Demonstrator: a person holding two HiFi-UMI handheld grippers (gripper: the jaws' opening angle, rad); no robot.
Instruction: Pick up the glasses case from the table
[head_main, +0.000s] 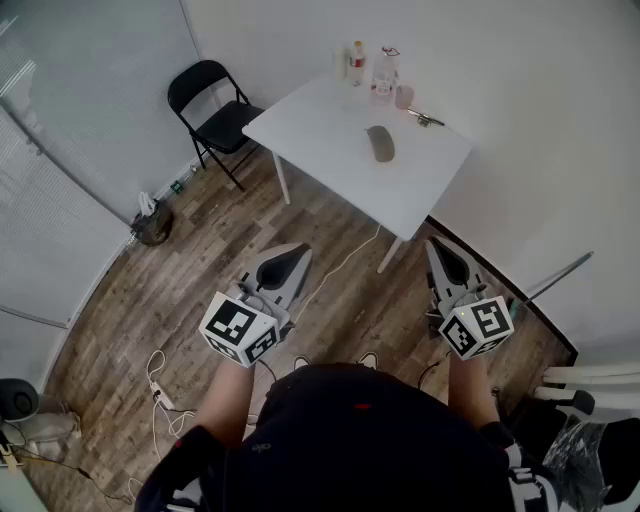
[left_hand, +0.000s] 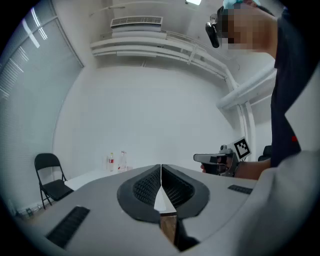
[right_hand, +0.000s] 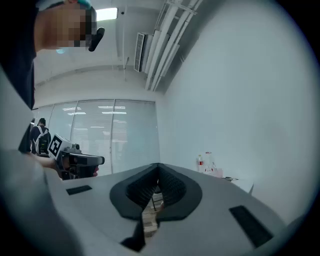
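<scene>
Nothing is done yet: the glasses case (head_main: 380, 143) lies on the white bench (head_main: 320, 130), far from the left tongs (head_main: 298, 252) and right tongs (head_main: 436, 246), both closed tight and empty

I get bright, even, cool light. The white worktop (head_main: 330, 150) nearly blows out, with hardly a shadow on it. Both gripper views bow hard at the edges (black corners), and a ceiling lamp (right_hand: 107, 14) glares high above the worktop.

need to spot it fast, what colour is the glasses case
The glasses case is dark grey, against the white table; the head view shows it best.
</scene>
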